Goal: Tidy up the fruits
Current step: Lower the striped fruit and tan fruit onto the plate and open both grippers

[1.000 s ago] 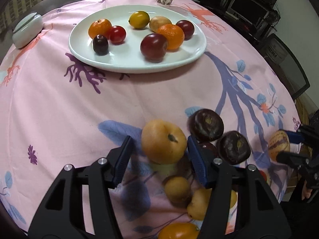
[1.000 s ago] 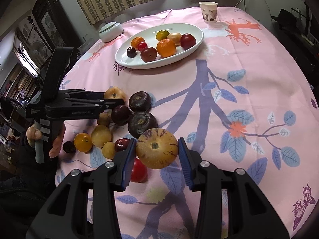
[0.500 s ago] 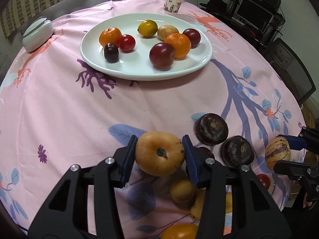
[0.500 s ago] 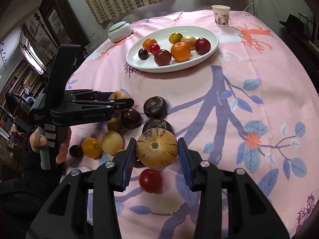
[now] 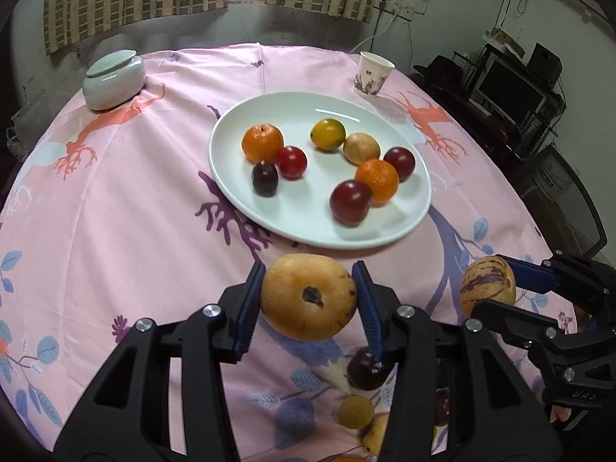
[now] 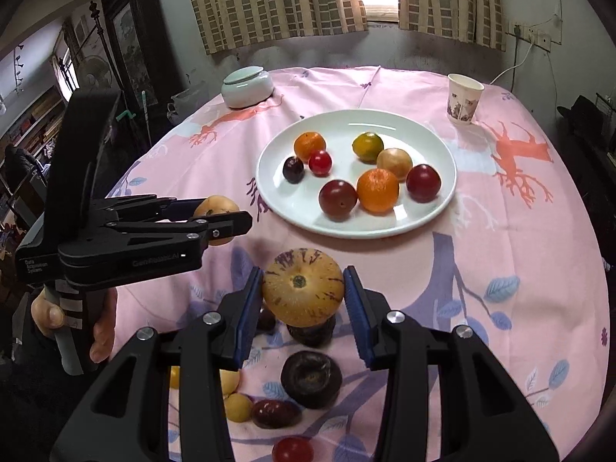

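Holding eight fruits, white plate (image 5: 246, 200); both jaws pinching: yellow fruit (image 5: 308, 296), striped melon (image 6: 303, 287).

Golden-brown round fruit (image 5: 308, 296), stem scar facing the camera, clamped between the pads of the left claw (image 5: 308, 302) and held above the surface. Yellow fruit with purple streaks (image 6: 303, 292), likewise clamped in the right claw (image 6: 304, 300), off the surface. White oval plate (image 6: 439, 211) carrying eight fruits: two oranges, a yellow-green citrus, a tan fruit, two dark red plums, a small red fruit and a dark purple one. Loose dark and yellow fruits (image 6: 311, 377) lie on the pink surface below the claws.
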